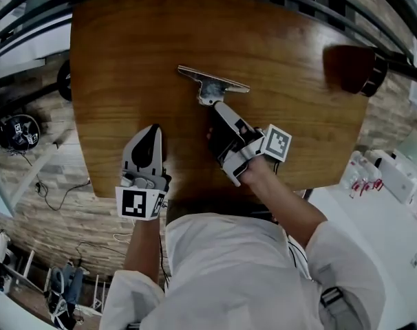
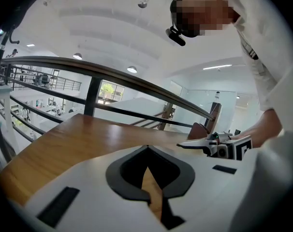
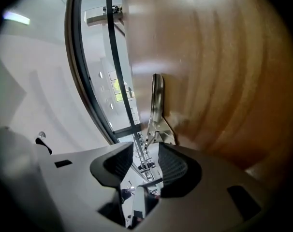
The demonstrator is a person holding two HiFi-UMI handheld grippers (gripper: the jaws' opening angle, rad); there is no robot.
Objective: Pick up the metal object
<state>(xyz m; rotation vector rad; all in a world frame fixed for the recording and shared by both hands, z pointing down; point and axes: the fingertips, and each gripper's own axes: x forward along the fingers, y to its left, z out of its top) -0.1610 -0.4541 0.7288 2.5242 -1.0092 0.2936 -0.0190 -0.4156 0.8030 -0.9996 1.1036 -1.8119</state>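
Bright, even indoor light from round ceiling lamps (image 2: 131, 69) and a strip light at the right of the left gripper view, where the white ceiling is almost washed out. The wooden desk (image 1: 126, 81) carries a pale sheen at the upper centre of the head view and broad glare in the right gripper view. The metal object (image 3: 157, 105) casts a faint shadow to its right. Fisheye distortion bows the railing (image 2: 112, 76); corners darken; near foregrounds are soft.

Jaws closed above the table
My left gripper (image 2: 147, 150) has its jaws tip to tip, empty; wooden table (image 2: 79, 139) ahead, right gripper (image 2: 191, 143) beside, railing (image 2: 112, 76) behind.
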